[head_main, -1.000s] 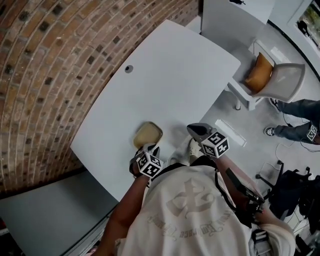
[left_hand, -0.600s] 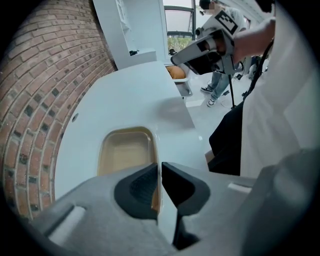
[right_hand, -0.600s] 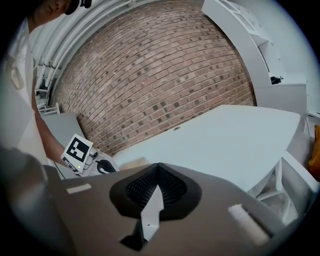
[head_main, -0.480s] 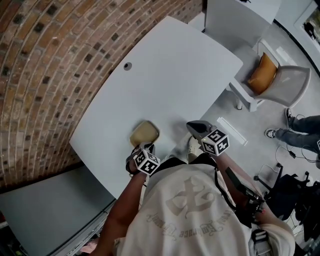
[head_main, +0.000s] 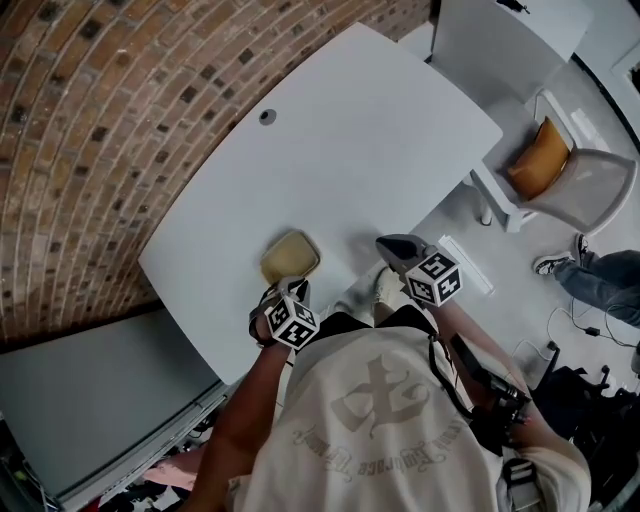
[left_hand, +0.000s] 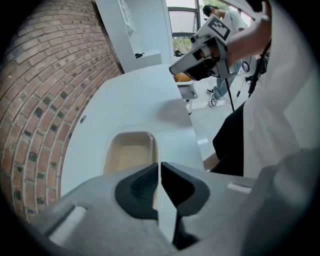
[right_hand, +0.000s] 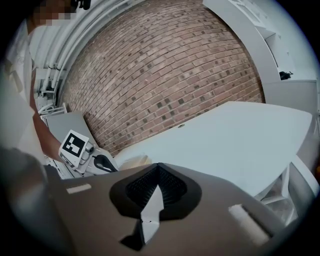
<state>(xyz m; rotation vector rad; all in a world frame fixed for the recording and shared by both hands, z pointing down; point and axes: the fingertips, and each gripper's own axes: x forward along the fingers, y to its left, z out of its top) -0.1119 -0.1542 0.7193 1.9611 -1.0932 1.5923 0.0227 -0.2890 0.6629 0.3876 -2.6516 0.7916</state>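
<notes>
Grasp step, apparently: left gripper (left_hand: 159, 165) jaws are pinching the tray (left_hand: 127, 152) wall; right gripper (right_hand: 157, 167) jaws are resting shut, empty. Lifting likely needs a level wrist.

Grey left gripper (head_main: 288, 290) and right gripper (head_main: 388, 246), black ribbed pads (left_hand: 137, 187), black-and-white marker cubes (head_main: 293, 325); cream printed T-shirt (head_main: 380, 430).
</notes>
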